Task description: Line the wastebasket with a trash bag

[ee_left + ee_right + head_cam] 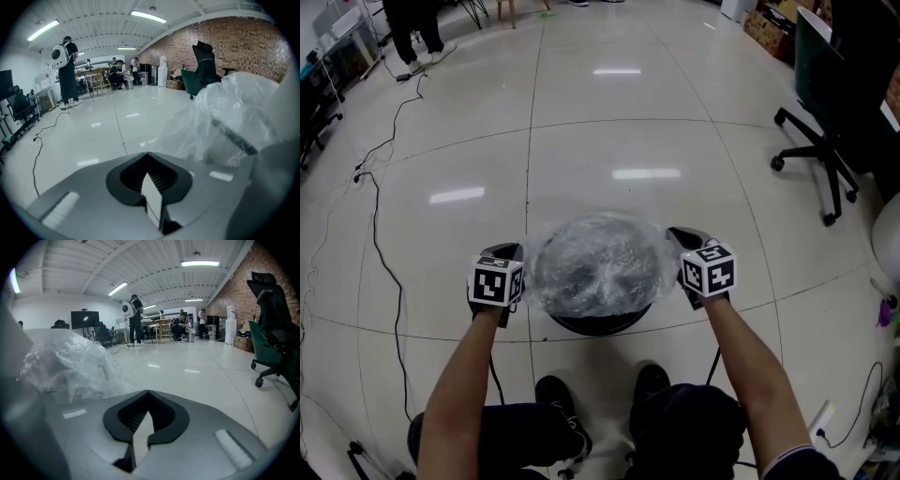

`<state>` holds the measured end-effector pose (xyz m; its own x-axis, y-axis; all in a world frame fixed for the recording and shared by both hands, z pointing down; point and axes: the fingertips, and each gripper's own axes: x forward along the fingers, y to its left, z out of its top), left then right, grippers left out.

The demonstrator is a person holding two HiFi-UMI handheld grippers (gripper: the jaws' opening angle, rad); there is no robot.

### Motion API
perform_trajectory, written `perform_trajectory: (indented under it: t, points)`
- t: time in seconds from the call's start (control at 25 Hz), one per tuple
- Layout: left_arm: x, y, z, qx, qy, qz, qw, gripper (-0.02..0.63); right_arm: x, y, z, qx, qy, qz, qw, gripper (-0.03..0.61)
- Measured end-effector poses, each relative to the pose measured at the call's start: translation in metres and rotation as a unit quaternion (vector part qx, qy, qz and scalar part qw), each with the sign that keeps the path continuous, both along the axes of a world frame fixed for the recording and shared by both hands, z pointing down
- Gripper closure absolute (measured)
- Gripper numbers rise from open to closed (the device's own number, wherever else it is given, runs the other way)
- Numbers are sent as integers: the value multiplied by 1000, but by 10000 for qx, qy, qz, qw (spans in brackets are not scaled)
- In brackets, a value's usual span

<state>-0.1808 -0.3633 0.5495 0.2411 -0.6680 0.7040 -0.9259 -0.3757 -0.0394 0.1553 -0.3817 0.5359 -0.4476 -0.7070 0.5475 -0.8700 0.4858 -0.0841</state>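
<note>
A crinkled clear trash bag (598,267) domes over the black wastebasket (600,325). My left tongs (514,251) and right tongs (679,234) flank it, both closed.

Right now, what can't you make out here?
Inside of the round black wastebasket: head view, the crumpled clear plastic bag covers it.
Bag's edge under the rim: both gripper views, the left gripper and right gripper bodies block it.
Film between the shut jaws: too thin to tell.
</note>
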Motion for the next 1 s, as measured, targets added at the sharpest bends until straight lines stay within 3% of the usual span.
perform_trajectory:
  t: [0.48,1.0]
  points:
    - [1,32,32,-404,39,39,9992,603,1,22,24,-233,22,-69,9997,577]
    - [5,63,39,-569,174,97,9982,603,0,42,28,-278,8,-116,9995,577]
